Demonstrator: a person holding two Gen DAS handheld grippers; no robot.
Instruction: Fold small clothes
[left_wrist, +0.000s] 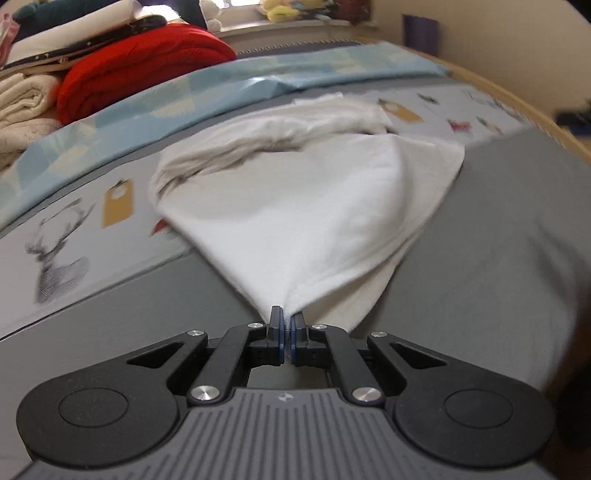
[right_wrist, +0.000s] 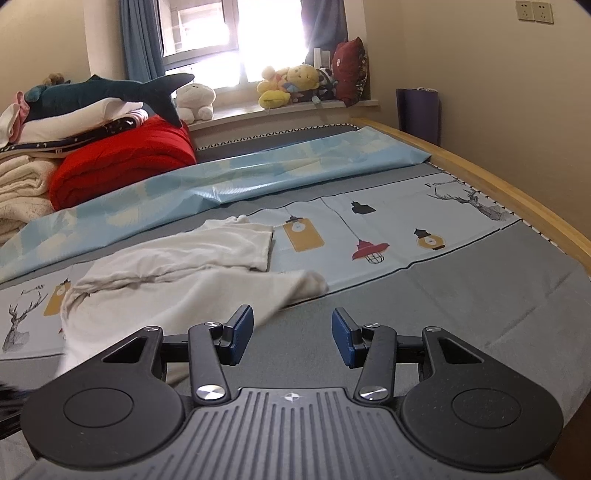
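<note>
A small white garment (left_wrist: 295, 206) lies on the grey bed cover (left_wrist: 480, 266). My left gripper (left_wrist: 287, 325) is shut on a pinched corner of it, and the cloth fans out tautly from the pads toward the far side. In the right wrist view the same white garment (right_wrist: 177, 273) lies crumpled to the left, partly folded over itself. My right gripper (right_wrist: 293, 332) hovers open above bare grey cover, nothing between its blue pads (right_wrist: 341, 332); the garment's edge passes just left of the left finger.
A light blue sheet (right_wrist: 258, 173) lies across the bed behind the garment. Folded red blanket (right_wrist: 122, 166), cream towels and plush toys are stacked at far left. The wooden bed frame (right_wrist: 517, 199) curves along the right. A windowsill with toys is beyond.
</note>
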